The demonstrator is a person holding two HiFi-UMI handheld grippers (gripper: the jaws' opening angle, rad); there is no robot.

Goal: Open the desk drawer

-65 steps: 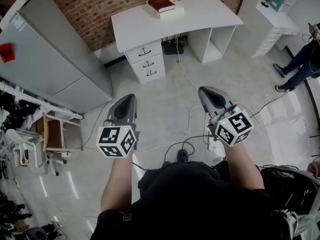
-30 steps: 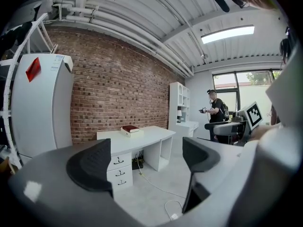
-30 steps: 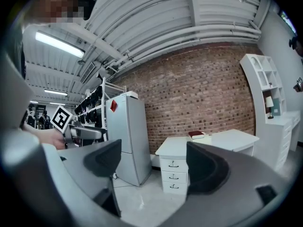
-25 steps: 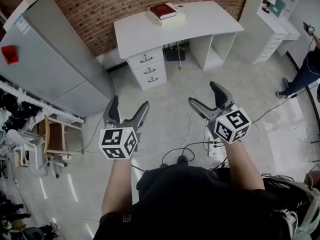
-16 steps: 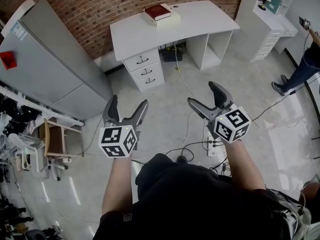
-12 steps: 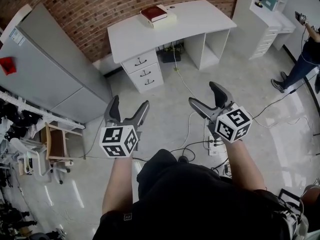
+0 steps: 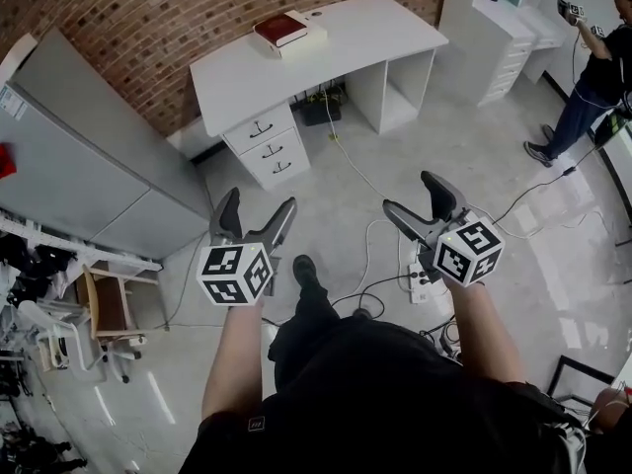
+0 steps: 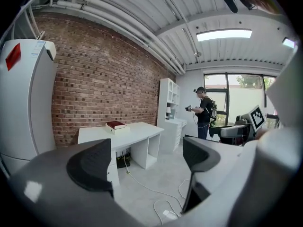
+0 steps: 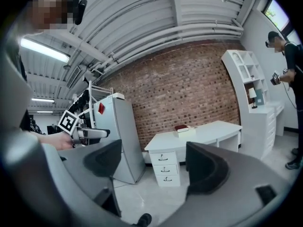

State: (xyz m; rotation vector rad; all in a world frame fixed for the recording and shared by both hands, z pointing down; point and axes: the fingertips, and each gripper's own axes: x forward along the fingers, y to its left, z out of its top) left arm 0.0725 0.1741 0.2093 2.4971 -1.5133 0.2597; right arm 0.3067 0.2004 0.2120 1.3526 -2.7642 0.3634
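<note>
While both grippers hover over the floor, well short of the desk (image 7: 336, 52), the contents are as follows.

- Desk: white, set against the brick wall (image 7: 148, 18).
- Drawer stack (image 7: 268, 148): three drawers under the desk's left end as the head view shows it. All are shut, each with a dark handle. The top drawer (image 7: 258, 127) sits directly beneath the desktop.
- Red book (image 7: 279, 27): lies on a pale box at the desk's rear left.
- Left gripper (image 7: 259, 201): jaws spread apart with nothing between them. It is well apart from the desk, in front of its drawer end.
- Right gripper (image 7: 409, 194): jaws likewise apart and empty, in front of the desk's open kneehole side.
- Grey cabinet (image 7: 89, 156): left of the desk.
- White shelf unit (image 7: 491, 28): just right of the desk.
- Cables (image 7: 355, 171): trail across the floor from under the desk.
- Second person (image 7: 591, 77): stands beyond the desk's right end, past the shelf unit.
</note>
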